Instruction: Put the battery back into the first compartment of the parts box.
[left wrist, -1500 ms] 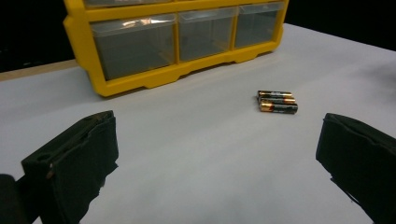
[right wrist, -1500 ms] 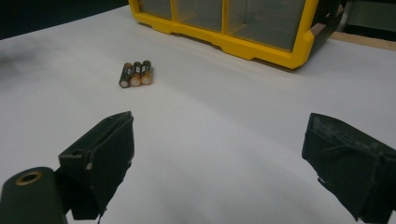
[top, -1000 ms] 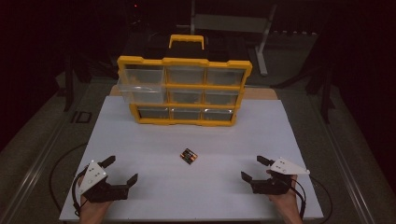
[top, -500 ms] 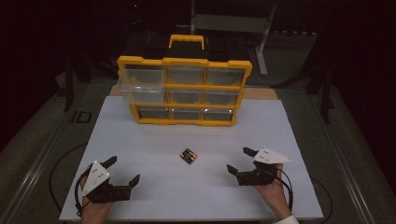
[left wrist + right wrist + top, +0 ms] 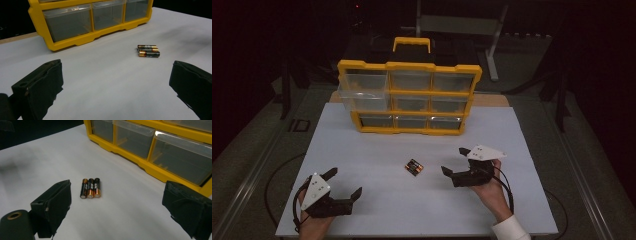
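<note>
Three batteries (image 5: pixel 90 188) lie side by side mid-worktop, in front of the yellow drawer organizer (image 5: pixel 409 97). The right gripper (image 5: pixel 457 163), jaws wide and empty, sits just beside them. It should straddle one end battery squarely before closing; the left gripper (image 5: pixel 345 183) waits wide open, well apart.

We have moved our right gripper (image 5: pixel 453 161) away from the near right of the table, going left and a little farther in toward the batteries (image 5: pixel 414 167). A second ago it lay low near the near edge, well apart from them; now it sits just right of them, jaws wide and pointing at them, and more of our forearm and a white cuff (image 5: pixel 510 231) has come into the high view.
</note>
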Available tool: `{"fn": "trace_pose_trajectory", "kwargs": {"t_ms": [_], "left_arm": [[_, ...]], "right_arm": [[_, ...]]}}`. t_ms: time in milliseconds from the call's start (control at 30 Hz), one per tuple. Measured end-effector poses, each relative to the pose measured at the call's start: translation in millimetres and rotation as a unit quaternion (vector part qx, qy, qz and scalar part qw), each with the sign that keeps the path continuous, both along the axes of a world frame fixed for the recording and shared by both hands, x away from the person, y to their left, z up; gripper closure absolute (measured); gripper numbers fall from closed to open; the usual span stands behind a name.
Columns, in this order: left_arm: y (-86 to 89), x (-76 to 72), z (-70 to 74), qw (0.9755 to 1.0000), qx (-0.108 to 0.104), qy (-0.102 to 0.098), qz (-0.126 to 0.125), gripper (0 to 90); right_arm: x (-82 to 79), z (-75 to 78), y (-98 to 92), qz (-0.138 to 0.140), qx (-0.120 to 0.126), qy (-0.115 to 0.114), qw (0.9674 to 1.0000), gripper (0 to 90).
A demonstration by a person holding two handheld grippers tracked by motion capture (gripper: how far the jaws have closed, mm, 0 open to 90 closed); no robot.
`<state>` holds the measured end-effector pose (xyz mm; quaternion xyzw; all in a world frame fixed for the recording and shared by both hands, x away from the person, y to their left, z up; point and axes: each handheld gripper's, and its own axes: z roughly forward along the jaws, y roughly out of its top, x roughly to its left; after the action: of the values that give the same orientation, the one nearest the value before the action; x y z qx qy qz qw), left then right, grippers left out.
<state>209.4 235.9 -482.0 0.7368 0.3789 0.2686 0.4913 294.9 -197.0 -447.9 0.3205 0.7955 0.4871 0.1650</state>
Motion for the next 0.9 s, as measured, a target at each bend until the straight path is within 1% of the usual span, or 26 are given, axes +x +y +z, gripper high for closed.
{"fn": "trace_pose_trajectory", "kwargs": {"t_ms": [100, 167, 233, 400, 533, 667, 700, 733, 900], "left_arm": [[-0.1, 0.1, -0.2, 1.0000, 0.000, 0.001, 0.000, 0.0], [-0.2, 0.2, -0.4, 1.0000, 0.000, 0.001, 0.001, 0.0], [-0.1, 0.2, -0.3, 1.0000, 0.000, 0.001, 0.001, 0.0], [0.4, 0.1, -0.2, 1.0000, 0.000, 0.001, 0.001, 0.0], [0.9, 0.2, -0.1, 1.0000, -0.001, 0.002, 0.001, 0.0], [1.7, 0.1, -0.2, 1.0000, -0.002, 0.002, 0.002, 0.0], [1.6, 0.2, -0.2, 1.0000, -0.002, 0.003, 0.002, 0.0], [1.6, 0.2, -0.2, 1.0000, -0.002, 0.003, 0.002, 0.0], [1.8, 0.2, -0.1, 1.0000, -0.001, 0.003, 0.002, 0.0]], "right_arm": [[5.2, 1.5, 5.7, 0.003, -0.008, 0.002, 1.0000, 8.5], [6.8, 1.9, 7.8, 0.003, -0.009, 0.004, 0.9999, 8.6], [12.5, 2.5, 13.2, 0.001, -0.017, 0.014, 0.9997, 8.6], [22.1, 5.0, 24.0, 0.007, -0.033, 0.023, 0.9992, 8.6], [29.9, 7.9, 33.0, 0.010, -0.047, 0.036, 0.9982, 8.6], [35.0, 10.8, 40.6, 0.016, -0.059, 0.040, 0.9973, 8.7], [38.1, 12.5, 46.0, 0.021, -0.067, 0.043, 0.9966, 8.7], [38.1, 12.5, 46.0, 0.021, -0.067, 0.043, 0.9966, 8.7], [47.5, 15.8, 59.3, 0.030, -0.088, 0.050, 0.9944, 9.1]]}}
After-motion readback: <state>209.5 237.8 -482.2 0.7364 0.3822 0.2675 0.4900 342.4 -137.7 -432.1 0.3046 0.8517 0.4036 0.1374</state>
